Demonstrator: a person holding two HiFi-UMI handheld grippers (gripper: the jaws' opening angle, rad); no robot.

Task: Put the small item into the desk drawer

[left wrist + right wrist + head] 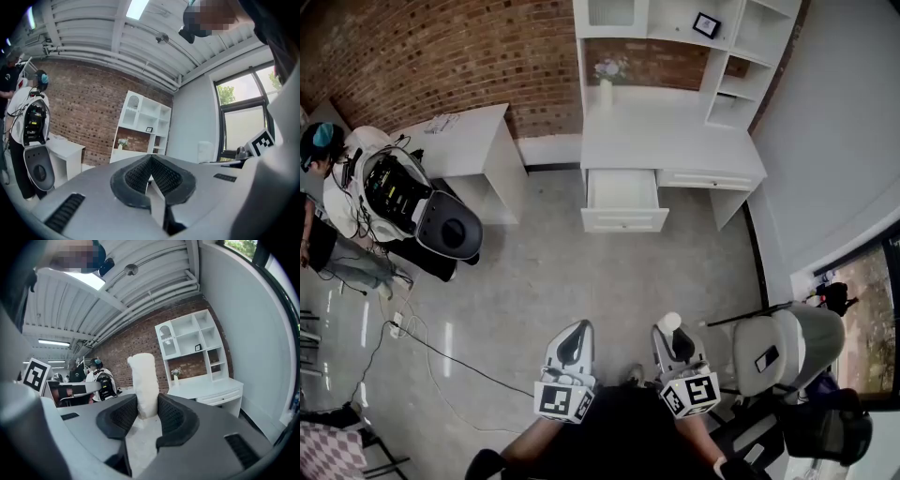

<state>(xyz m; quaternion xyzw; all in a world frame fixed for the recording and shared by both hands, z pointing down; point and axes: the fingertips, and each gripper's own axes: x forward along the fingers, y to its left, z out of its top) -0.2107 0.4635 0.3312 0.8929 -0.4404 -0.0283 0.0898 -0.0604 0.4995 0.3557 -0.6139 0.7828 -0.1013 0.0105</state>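
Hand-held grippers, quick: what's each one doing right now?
Left hand-held gripper: closed, nothing between the jaws.
Right hand-held gripper: closed on the small white item.

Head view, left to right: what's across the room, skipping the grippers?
person in a teal cap → small white table → open desk drawer → small picture frame → grey chair

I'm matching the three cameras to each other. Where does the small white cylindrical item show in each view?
Head view: small white cylindrical item low, right of centre, at the tip of the right gripper.
Left gripper view: probably the item, a faint pale shape right of centre.
Right gripper view: the item stands upright at centre, pinched between the claw pads.
Shared landmark: white desk with shelf unit, seen in all three.
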